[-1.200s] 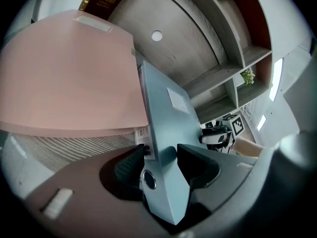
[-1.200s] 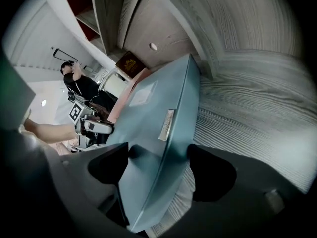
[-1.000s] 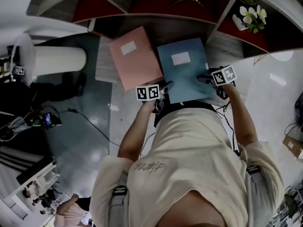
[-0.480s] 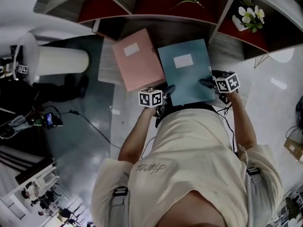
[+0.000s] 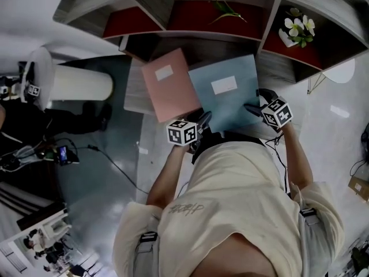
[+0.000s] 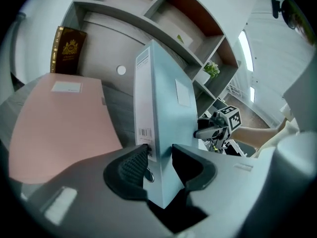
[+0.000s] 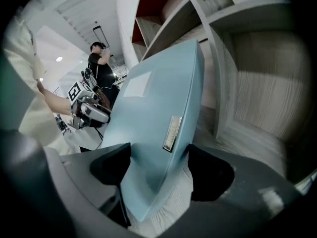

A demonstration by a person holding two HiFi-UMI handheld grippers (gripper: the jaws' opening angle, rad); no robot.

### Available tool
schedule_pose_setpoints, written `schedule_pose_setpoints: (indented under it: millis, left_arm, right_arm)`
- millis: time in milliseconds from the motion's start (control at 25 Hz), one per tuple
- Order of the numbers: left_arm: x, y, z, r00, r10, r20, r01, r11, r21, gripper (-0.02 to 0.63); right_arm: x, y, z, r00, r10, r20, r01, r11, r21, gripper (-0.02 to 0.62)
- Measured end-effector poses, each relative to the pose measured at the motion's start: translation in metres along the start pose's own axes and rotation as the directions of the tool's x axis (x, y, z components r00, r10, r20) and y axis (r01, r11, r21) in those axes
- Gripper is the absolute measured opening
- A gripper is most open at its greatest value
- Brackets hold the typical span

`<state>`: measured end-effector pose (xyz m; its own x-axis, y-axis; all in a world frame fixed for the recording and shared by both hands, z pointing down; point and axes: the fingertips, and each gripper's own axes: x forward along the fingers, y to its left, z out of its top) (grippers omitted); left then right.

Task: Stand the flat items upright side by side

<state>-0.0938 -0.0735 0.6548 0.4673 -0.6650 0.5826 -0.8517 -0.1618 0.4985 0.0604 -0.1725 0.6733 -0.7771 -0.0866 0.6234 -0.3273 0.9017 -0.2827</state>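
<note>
We see a wood-grain shelf [image 5: 134, 94]. Pink folder [image 5: 170, 85] lies flat on it, left of the left claw [image 5: 204, 118], whose jaws have just been closing on the tilted-up blue folder [image 5: 225, 91].

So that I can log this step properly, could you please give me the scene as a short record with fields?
shelf: wooden surface below red-backed compartments
blue folder: tilted up from the shelf, held at both near corners
pink folder: lying flat on the shelf, to the left of the blue folder in the head view
left claw: shut on the blue folder; its jaws have just been closing
right claw: shut on the blue folder; its jaws have just been closing a little
task state: neither folder stands upright yet
</note>
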Motion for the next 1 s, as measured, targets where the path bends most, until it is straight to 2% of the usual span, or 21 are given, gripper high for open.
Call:
schedule_pose_setpoints:
  millis: [120, 320, 600, 760, 880, 1000]
  left_arm:
    - [-0.005, -0.003, 0.015, 0.999, 0.012, 0.044, -0.014, 0.999, 0.033, 0.163]
    - [-0.009, -0.005, 0.035, 0.996, 0.006, 0.087, -0.01, 0.999, 0.041, 0.163]
    - [-0.006, -0.007, 0.036, 0.997, 0.008, 0.072, -0.014, 0.996, 0.083, 0.178]
    - [0.0, -0.007, 0.03, 0.998, 0.017, 0.053, -0.022, 0.995, 0.097, 0.202]
    - [0.001, -0.005, 0.027, 0.998, 0.025, 0.057, -0.03, 0.996, 0.084, 0.228]
    - [-0.001, -0.005, 0.027, 0.996, 0.026, 0.08, -0.033, 0.995, 0.094, 0.227]
  right_arm:
    - [-0.003, -0.004, 0.013, 0.999, -0.035, 0.034, 0.037, 0.997, -0.073, 0.364]
    - [-0.006, -0.011, 0.032, 0.992, -0.094, 0.082, 0.108, 0.978, -0.181, 0.36]
    - [-0.004, -0.017, 0.042, 0.965, -0.217, 0.147, 0.255, 0.904, -0.343, 0.359]
    - [-0.003, -0.021, 0.042, 0.953, -0.264, 0.151, 0.303, 0.87, -0.389, 0.356]
    - [-0.002, -0.018, 0.041, 0.952, -0.264, 0.153, 0.304, 0.862, -0.406, 0.359]
    - [-0.001, -0.017, 0.041, 0.951, -0.27, 0.15, 0.308, 0.86, -0.407, 0.359]
